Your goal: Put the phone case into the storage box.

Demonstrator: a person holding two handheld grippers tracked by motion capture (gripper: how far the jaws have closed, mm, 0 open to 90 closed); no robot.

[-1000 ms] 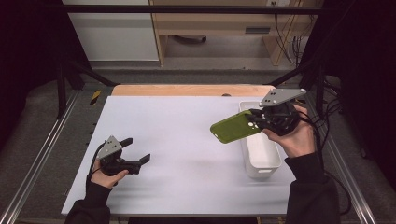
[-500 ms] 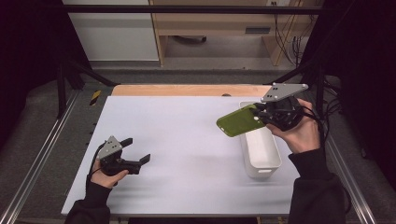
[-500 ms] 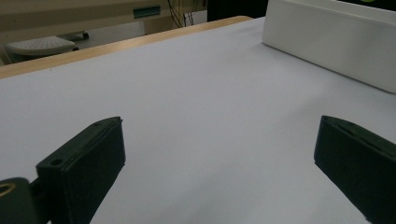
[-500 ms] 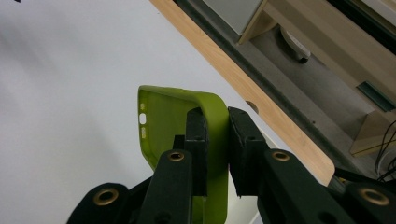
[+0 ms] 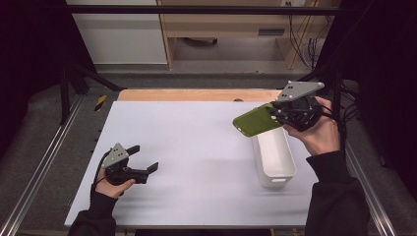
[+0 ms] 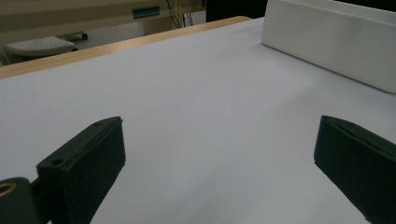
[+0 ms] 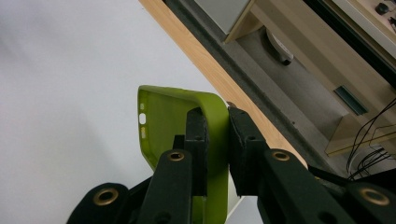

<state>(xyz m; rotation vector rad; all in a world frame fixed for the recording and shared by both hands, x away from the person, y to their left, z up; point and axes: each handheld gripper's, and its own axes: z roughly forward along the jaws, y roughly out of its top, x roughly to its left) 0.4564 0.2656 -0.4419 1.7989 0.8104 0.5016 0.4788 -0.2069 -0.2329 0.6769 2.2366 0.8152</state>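
Observation:
A green phone case (image 5: 255,120) hangs in the air over the far end of the white bin (image 5: 275,167), tilted with its free end toward the table's middle. My right gripper (image 5: 276,114) is shut on its edge. In the right gripper view the two black jaws pinch the wall of the green phone case (image 7: 163,116), whose open inside faces the camera. My left gripper (image 5: 145,160) rests low over the white table (image 5: 196,147) near the front left, jaws wide apart, nothing between them; the left gripper view shows bare table between its fingers (image 6: 84,172).
The long white bin stands at the right side of the table, also seen as a white wall (image 6: 336,42) in the left gripper view. A wooden strip (image 5: 196,94) borders the table's far edge. Metal rails run along both sides.
The right hand has carried the green phone case a little up and toward the far right, over the bin's far end. The left gripper has stayed where it was.

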